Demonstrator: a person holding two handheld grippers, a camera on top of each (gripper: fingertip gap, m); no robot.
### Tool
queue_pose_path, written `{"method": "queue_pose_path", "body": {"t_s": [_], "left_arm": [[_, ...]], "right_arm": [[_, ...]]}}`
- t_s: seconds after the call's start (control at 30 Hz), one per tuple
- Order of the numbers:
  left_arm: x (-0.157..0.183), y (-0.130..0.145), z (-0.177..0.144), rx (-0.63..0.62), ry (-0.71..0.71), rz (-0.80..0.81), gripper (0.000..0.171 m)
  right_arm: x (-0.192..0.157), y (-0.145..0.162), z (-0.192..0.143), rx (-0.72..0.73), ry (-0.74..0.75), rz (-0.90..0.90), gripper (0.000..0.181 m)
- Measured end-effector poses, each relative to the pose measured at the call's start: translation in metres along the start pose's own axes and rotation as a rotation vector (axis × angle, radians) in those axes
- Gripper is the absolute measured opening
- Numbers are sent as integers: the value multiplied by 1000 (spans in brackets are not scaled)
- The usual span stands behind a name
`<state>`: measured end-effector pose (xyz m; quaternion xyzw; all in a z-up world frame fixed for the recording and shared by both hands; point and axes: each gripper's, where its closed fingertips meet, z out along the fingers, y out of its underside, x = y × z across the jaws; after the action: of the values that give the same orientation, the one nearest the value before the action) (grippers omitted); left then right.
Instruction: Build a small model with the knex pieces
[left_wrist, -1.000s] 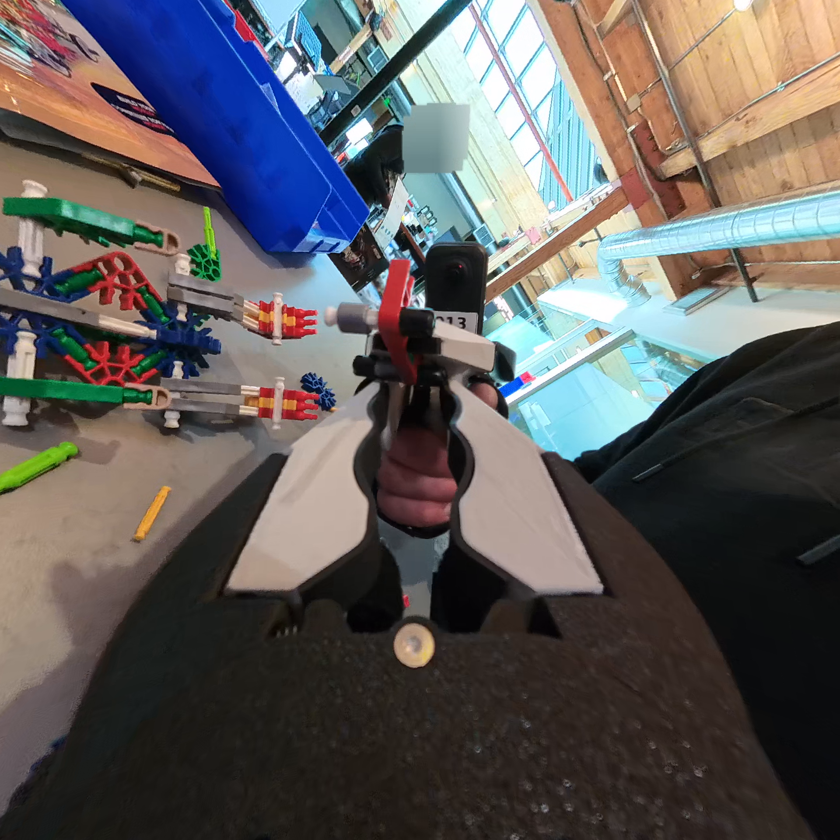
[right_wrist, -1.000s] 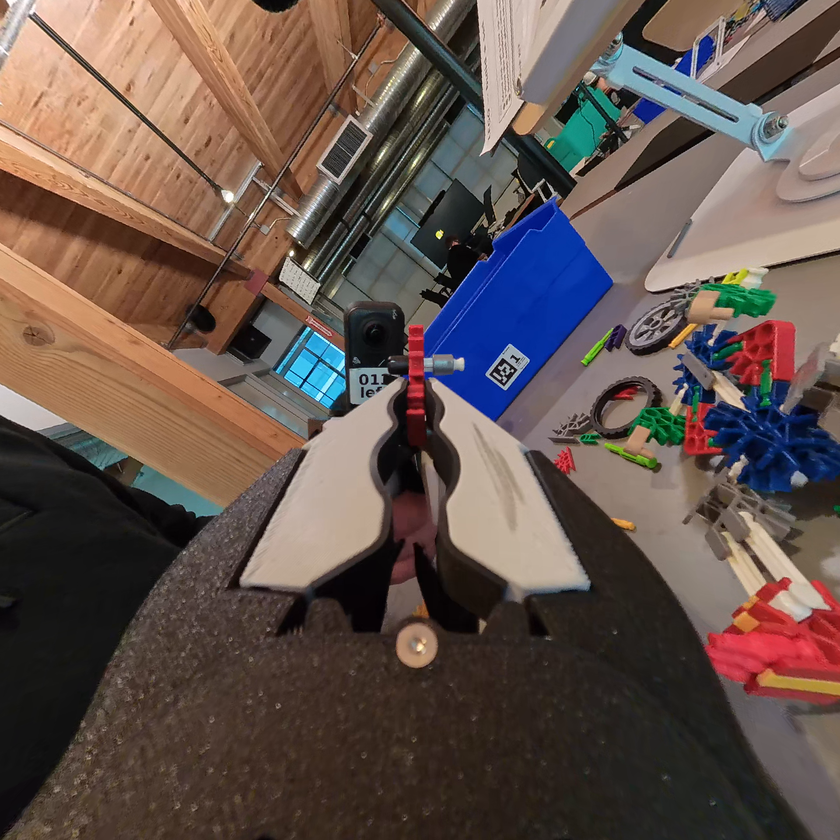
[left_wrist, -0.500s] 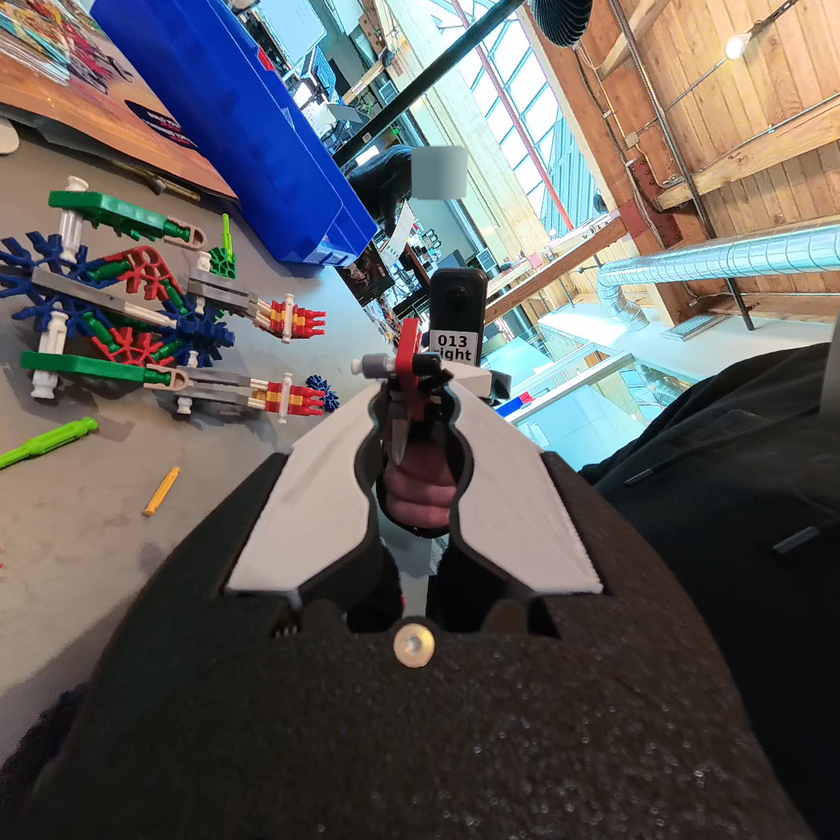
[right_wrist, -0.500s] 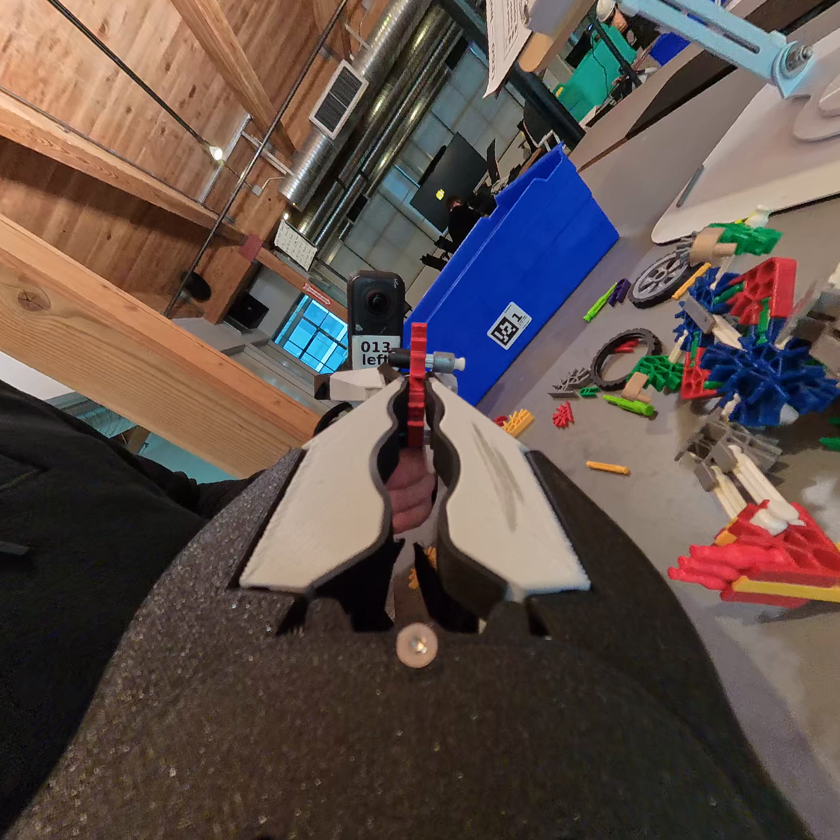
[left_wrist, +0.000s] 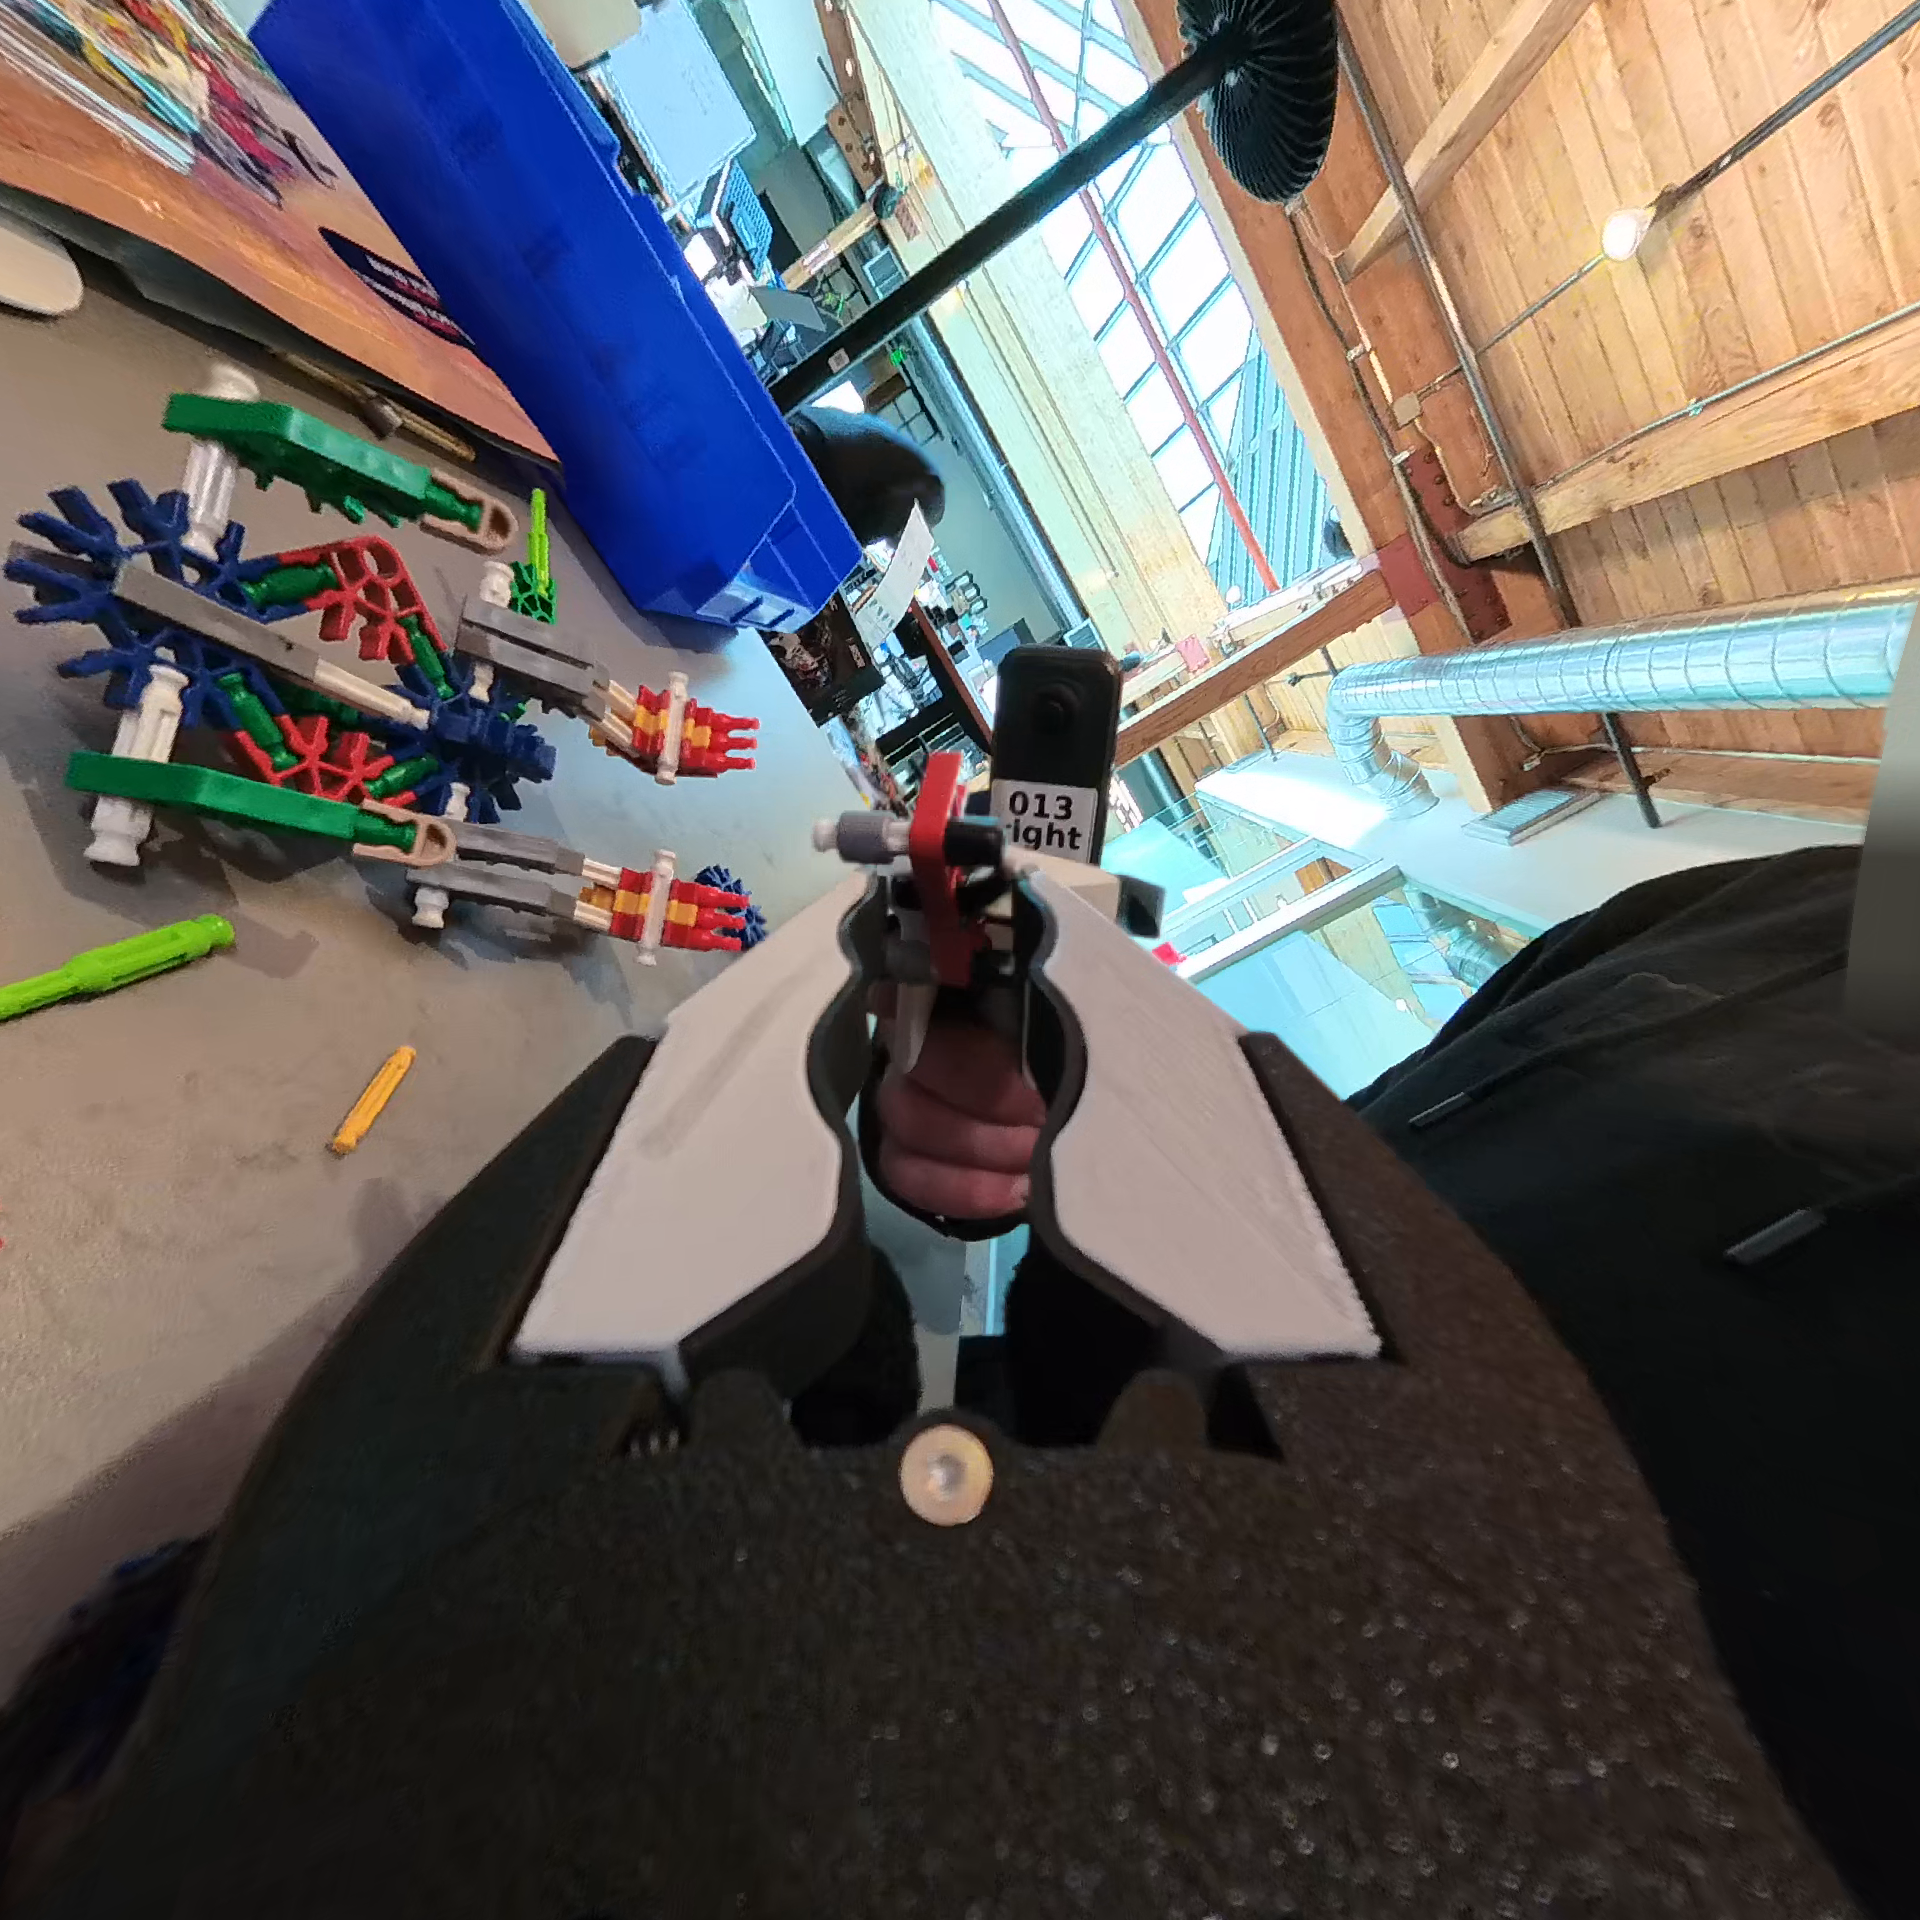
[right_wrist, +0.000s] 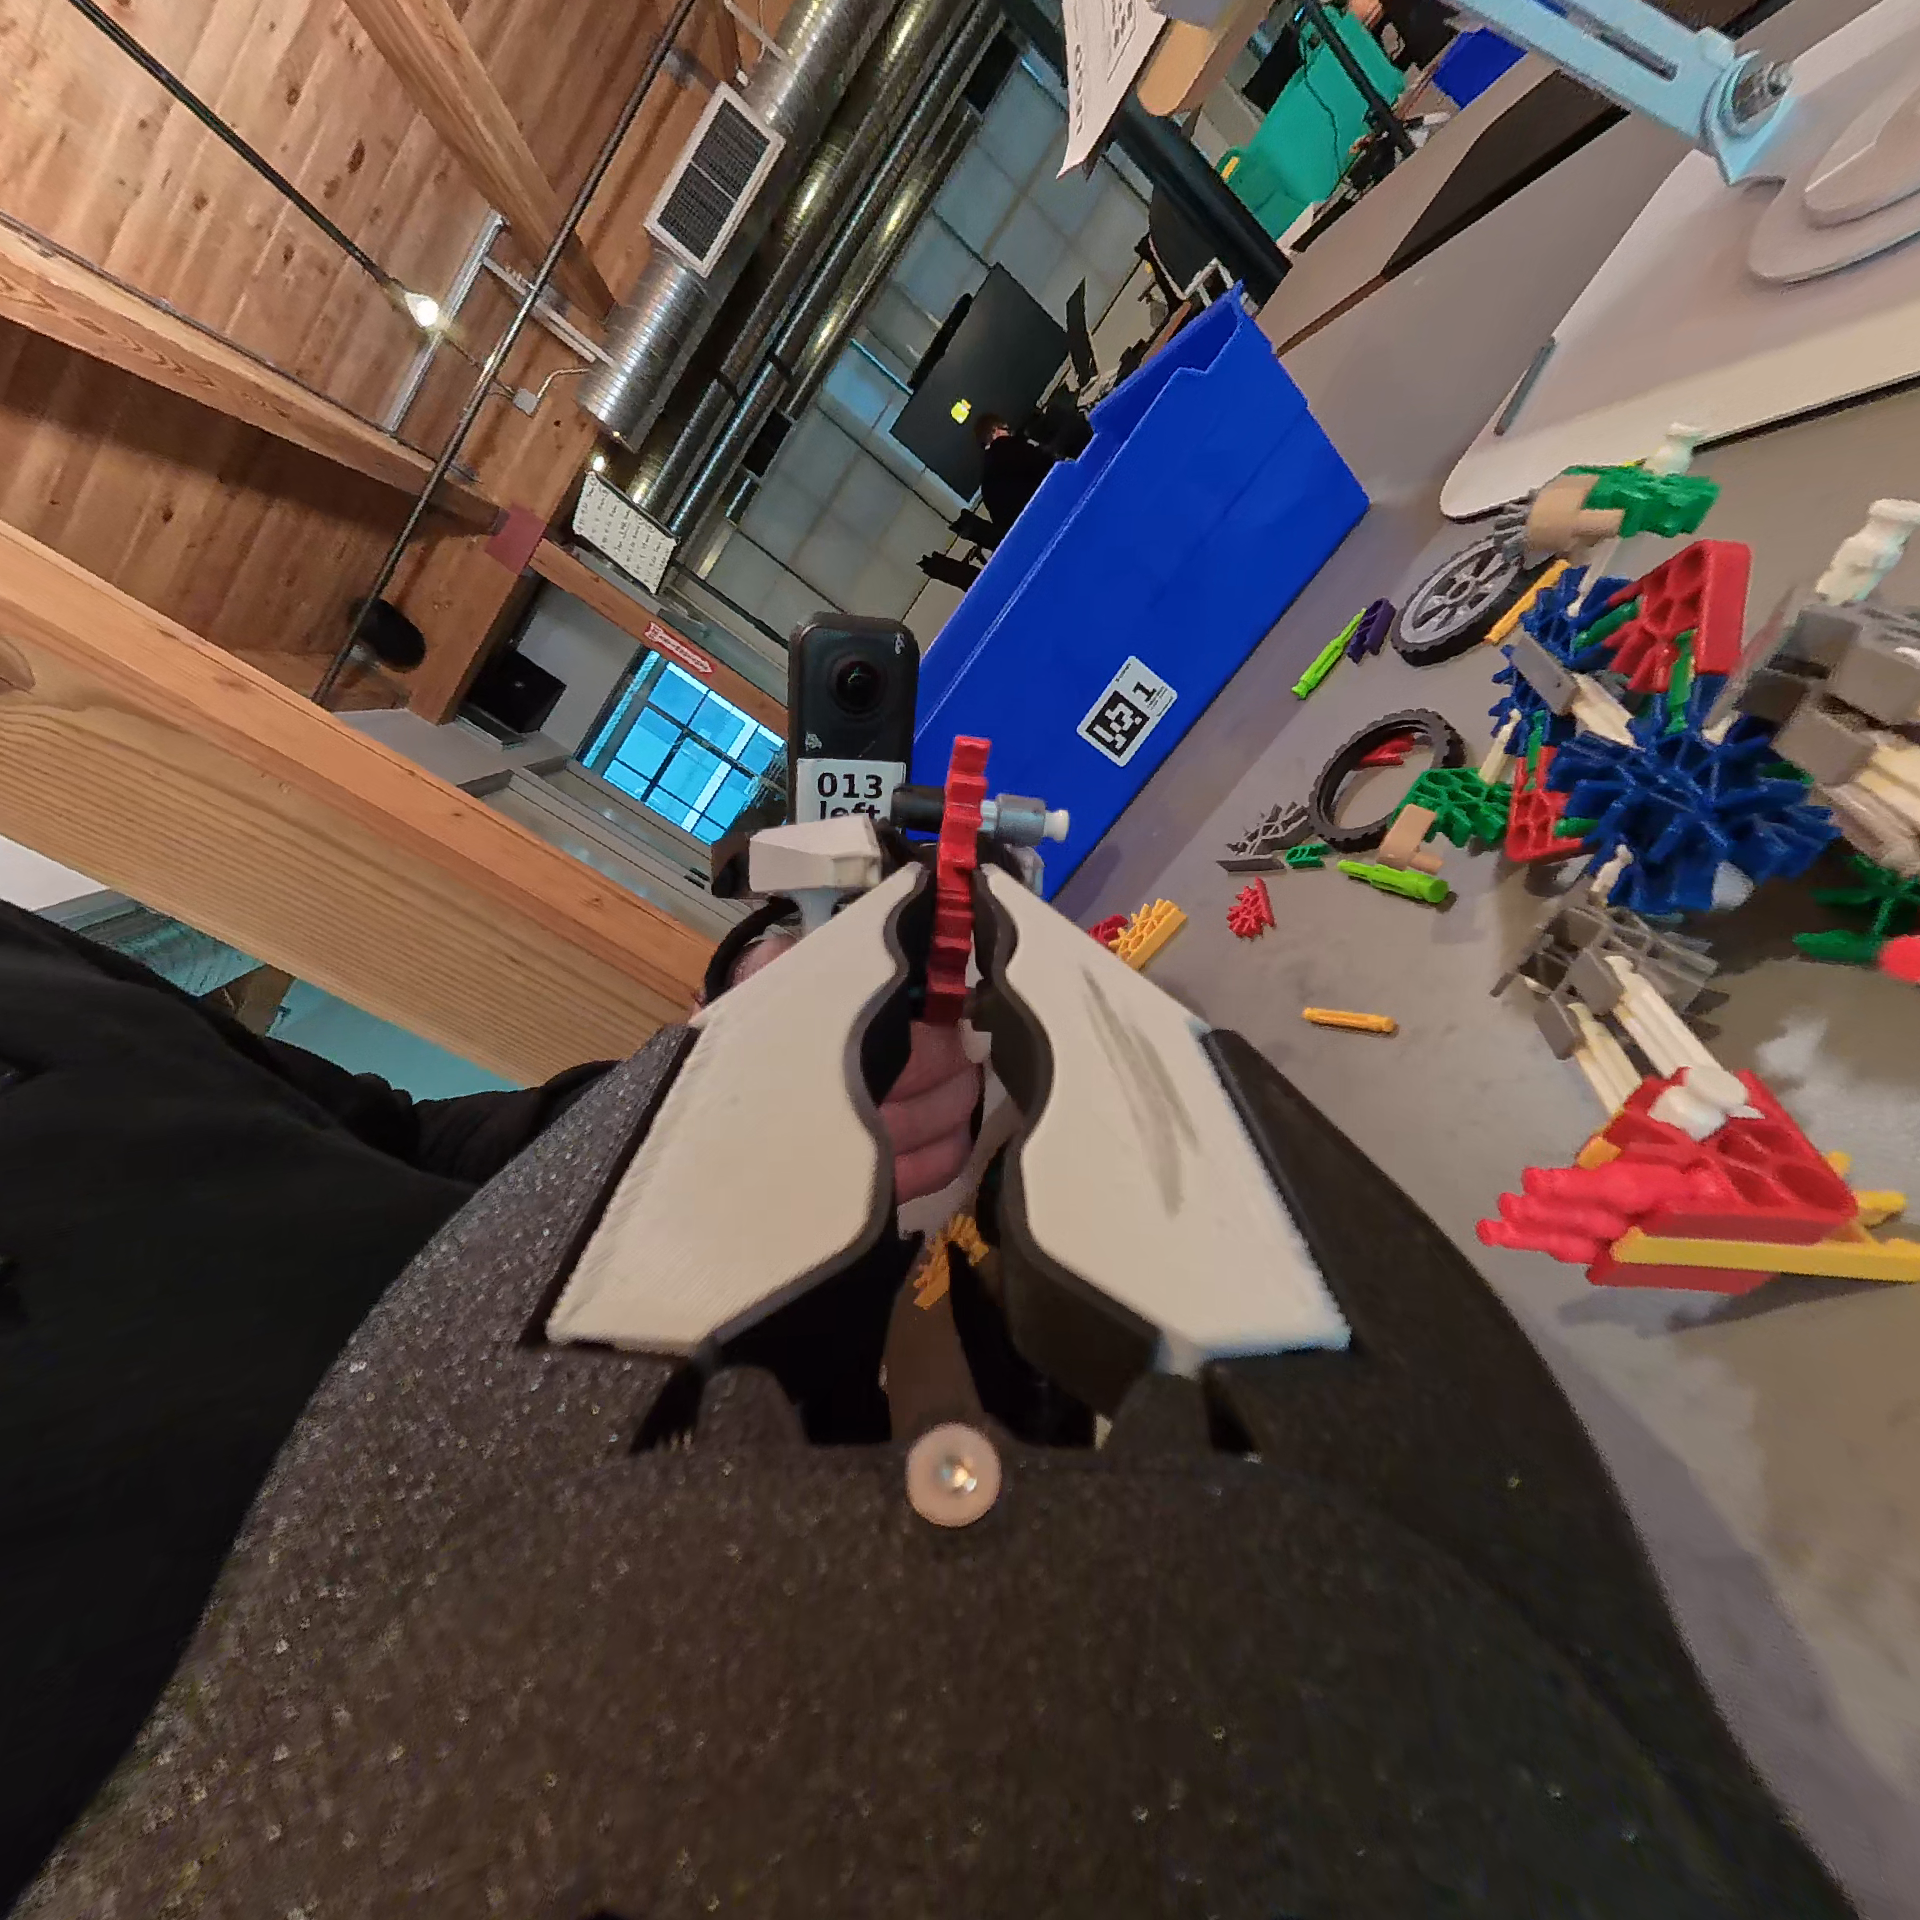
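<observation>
Overhead, nothing is parked; both tools are held off the grey table (left_wrist: 156, 1195), nose to nose.

Left wrist view, left to right:
- Lime green rod (left_wrist: 114, 971), 9 o'clock, lying loose.
- Toy model (left_wrist: 343, 707) of blue, red, green and grey construction pieces, 10 o'clock, flat on the table.
- Yellow rod (left_wrist: 372, 1099), 9 o'clock, lying alone nearer the tool.
- Blue bin (left_wrist: 582, 343), 11 o'clock, beyond the model.
- Left gripper (left_wrist: 951, 914), centre. Its white fingers stand a narrow gap apart around a red gear (left_wrist: 940, 862); I cannot tell whether they grip anything.
- Grey axle (left_wrist: 862, 836), poking from the gear toward 9 o'clock.
- Black camera (left_wrist: 1055, 717), 12 o'clock, just behind the gear, with a hand (left_wrist: 961, 1143) below it.

Right wrist view, left to right:
- Second black camera (right_wrist: 852, 696), 12 o'clock.
- Right gripper (right_wrist: 956, 904), centre, fingers pinched together on the gear, which sits edge-on in the air between the two tools.
- Yellow connector (right_wrist: 1143, 925), 1 o'clock, on the table.
- Black tyre ring (right_wrist: 1382, 774), 2 o'clock.
- Red and yellow assembly (right_wrist: 1704, 1195), 3 o'clock.
</observation>
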<state>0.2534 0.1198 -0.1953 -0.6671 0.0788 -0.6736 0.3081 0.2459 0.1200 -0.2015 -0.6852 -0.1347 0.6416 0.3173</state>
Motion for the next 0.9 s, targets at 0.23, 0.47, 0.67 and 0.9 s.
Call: {"method": "queue_pose_path", "body": {"t_s": [0.23, 0.47, 0.67, 0.9], "left_arm": [[0, 3, -2, -21, 5, -18, 17], [-10, 13, -1, -113, -50, -40, 15], [7, 8, 5, -225, -49, 167, 44], [-13, 18, 3, -347, -348, 640, 52]], "right_arm": [[1, 15, -2, -75, 8, -28, 6], [11, 31, -2, -174, 54, -38, 7], [9, 14, -4, -80, -18, 94, 6], [11, -5, -4, 35, -47, 181, 6]]}}
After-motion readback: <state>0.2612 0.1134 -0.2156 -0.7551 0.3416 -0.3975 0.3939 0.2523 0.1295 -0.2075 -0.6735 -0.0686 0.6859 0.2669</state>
